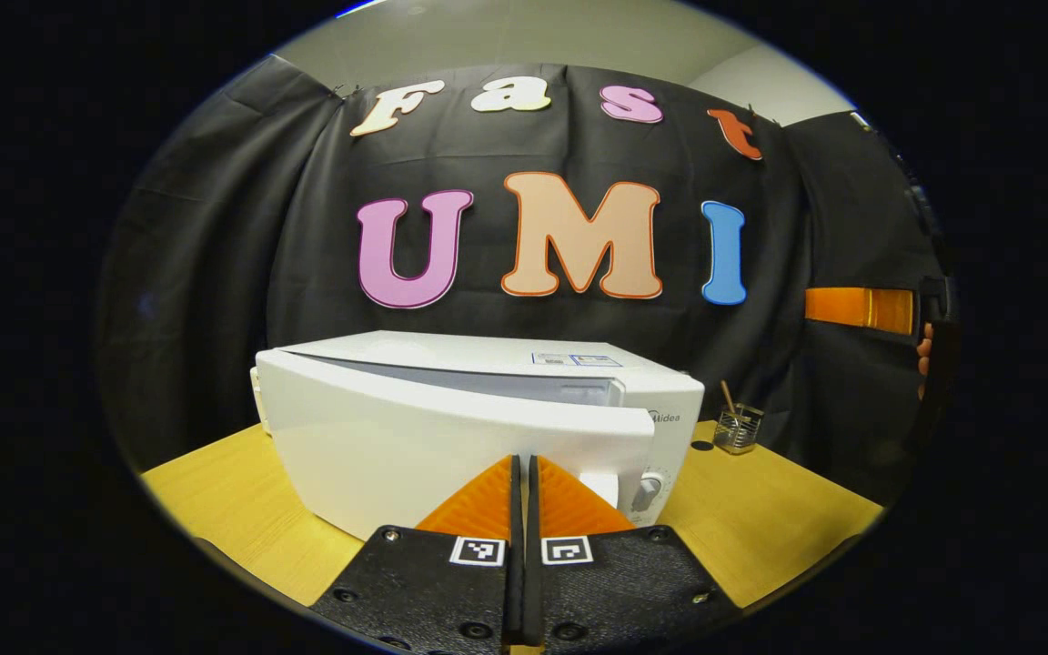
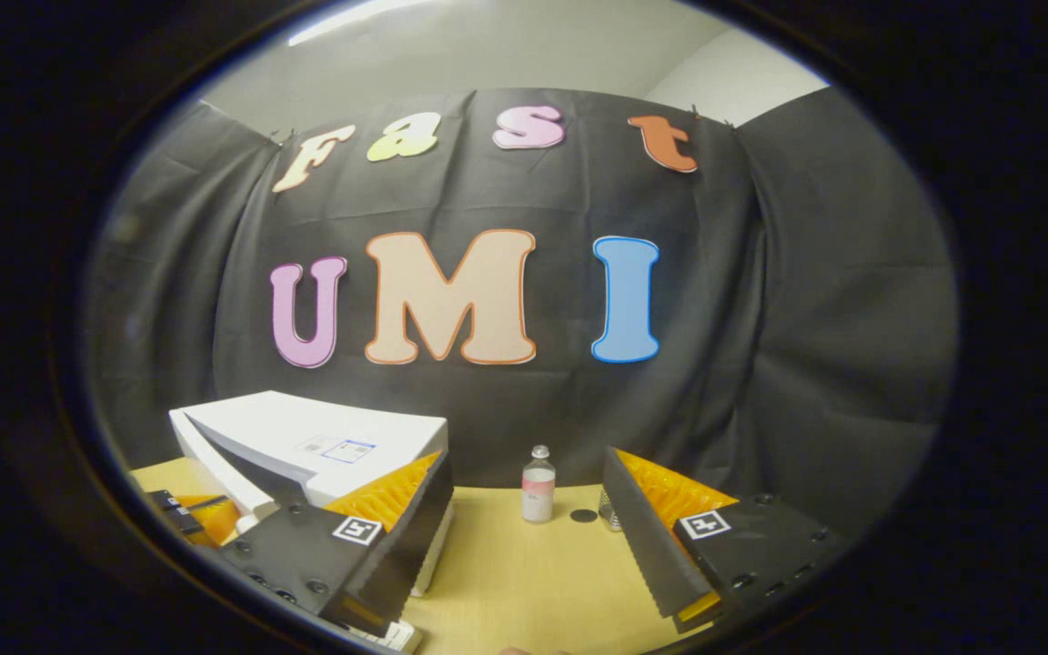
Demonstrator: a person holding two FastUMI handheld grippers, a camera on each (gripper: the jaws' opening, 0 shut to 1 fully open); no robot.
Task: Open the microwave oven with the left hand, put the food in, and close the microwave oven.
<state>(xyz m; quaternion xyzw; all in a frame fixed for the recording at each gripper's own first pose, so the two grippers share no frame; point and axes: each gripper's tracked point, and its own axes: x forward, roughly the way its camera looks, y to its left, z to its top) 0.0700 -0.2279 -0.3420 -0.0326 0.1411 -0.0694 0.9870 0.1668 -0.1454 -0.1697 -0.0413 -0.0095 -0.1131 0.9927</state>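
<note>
The white microwave stands on the wooden table, and its door is ajar, the right edge swung a little off the body. My left gripper is shut with nothing between its fingers, its tips close in front of the door's lower right part. In the right gripper view the microwave lies at the left. My right gripper is open above the table and holds nothing. A small clear bottle with a pink label stands farther off between its fingers.
A wire mesh cup with a stick in it and a small dark disc sit right of the microwave. A hand holding the other gripper shows at the far right. The microwave's knob is beside the door.
</note>
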